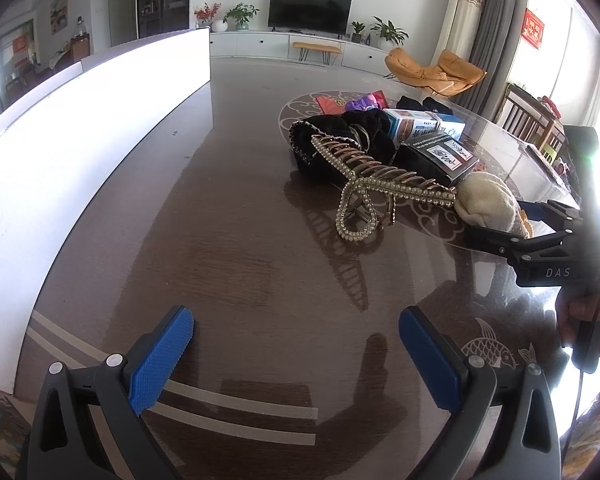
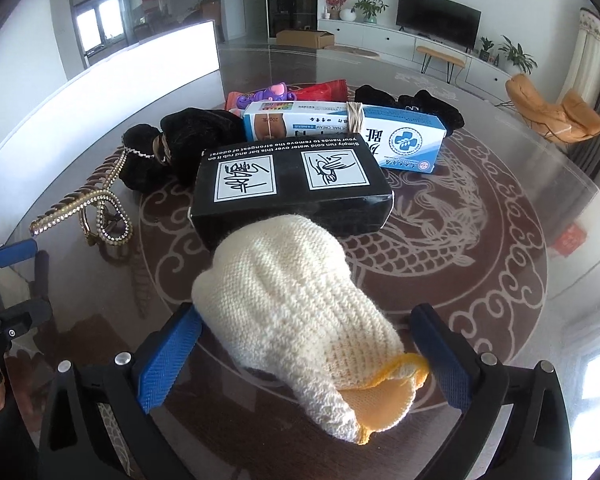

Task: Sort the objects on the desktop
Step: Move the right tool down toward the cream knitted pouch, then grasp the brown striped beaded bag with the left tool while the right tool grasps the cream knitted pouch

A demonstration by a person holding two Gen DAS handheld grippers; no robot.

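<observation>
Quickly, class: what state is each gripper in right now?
Left gripper: open, nothing between its fingers.
Right gripper: open, its fingers either side of the cream knitted mitt with yellow trim, not gripping it.

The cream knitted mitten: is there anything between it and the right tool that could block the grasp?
Nothing visible blocks it. The cream knitted mitten already lies between the open fingers of the right tool. The black box touches only its far end, beyond the fingertips.

On the table [image 2: 500, 280], the knitted mitten [image 2: 296, 312] lies nearest, the instruction box [image 2: 292, 184] just behind it, the cream carton [image 2: 340, 132] farther still; the hair claw [image 2: 92, 208] sits left.
</observation>
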